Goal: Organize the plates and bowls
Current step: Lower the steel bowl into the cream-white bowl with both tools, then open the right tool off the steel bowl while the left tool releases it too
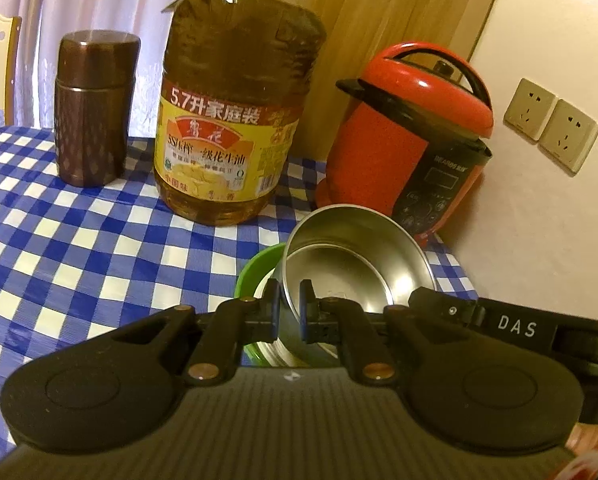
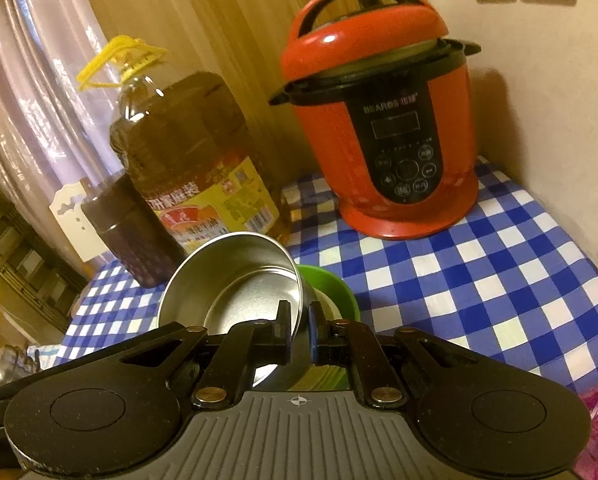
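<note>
Steel bowls, two shiny round ones nested (image 1: 355, 264), hang clamped by the rim between my left claw (image 1: 290, 300) and right claw (image 2: 299, 320); setting them into the green plastic bowl (image 2: 335, 284) remains.

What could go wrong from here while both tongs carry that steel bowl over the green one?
1. Each tongs, left and right, pinches only the thin rim of the steel bowl, which hangs tilted; it could slip or swing.
2. The green bowl lies partly under it; lowering off-centre could knock it.
3. The oil bottle and red cooker stand close behind; pushing forward risks a bump.
</note>
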The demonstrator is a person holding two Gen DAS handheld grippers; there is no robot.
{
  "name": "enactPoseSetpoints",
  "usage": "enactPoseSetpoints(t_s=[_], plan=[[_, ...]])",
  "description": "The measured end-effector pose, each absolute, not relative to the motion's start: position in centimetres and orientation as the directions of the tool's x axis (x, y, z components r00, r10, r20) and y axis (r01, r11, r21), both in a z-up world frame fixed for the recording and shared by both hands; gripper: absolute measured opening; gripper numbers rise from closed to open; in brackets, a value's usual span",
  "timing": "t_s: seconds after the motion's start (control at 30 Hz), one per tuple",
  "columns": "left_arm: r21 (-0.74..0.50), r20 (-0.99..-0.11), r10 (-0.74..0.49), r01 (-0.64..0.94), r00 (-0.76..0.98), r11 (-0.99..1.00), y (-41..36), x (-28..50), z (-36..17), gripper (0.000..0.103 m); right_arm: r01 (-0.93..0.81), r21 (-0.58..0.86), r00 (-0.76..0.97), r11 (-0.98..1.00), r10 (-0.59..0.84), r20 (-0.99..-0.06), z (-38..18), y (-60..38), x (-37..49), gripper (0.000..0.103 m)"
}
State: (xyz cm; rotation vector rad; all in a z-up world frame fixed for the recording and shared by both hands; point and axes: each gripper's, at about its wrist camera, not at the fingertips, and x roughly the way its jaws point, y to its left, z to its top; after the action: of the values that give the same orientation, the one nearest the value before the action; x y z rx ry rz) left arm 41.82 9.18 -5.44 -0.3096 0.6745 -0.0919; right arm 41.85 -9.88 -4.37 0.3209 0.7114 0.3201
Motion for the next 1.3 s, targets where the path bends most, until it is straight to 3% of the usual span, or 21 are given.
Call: enactPoseSetpoints(t_s=[1.03,1.17,1.23,1.3], plan=[[-0.297,-0.642,-0.177,-0.029,0.746,0.954,9.2,42.8,-7.3,0.009,-0.16,0.38,0.675,0.911,0.382,-0.631,-6.9,-9.7,43.0,0.009],[-0.264,-0.639,-0.15,-0.031,0.754,0.964,8.9,42.7,-7.1,0.014,-0.151,0.373,0.694,0.916,0.366,-0.62,-6.9,-9.8,43.0,0.009],[-0.262,-0.628,-0.148,-0.028,0.764,0.965,9.0,42.7,-7.0,0.016,-0.157,0.389,0.706,0.908,0.378,-0.598,-6.9,-10.1,42.9,0.014],[-0.269,-0.621,-0.144,-0.037,0.771,0.963,9.3,42.6,-6.9,0.017,-0.157,0.404,0.716,0.901,0.386,-0.582,-6.8,-10.5,42.8,0.042]])
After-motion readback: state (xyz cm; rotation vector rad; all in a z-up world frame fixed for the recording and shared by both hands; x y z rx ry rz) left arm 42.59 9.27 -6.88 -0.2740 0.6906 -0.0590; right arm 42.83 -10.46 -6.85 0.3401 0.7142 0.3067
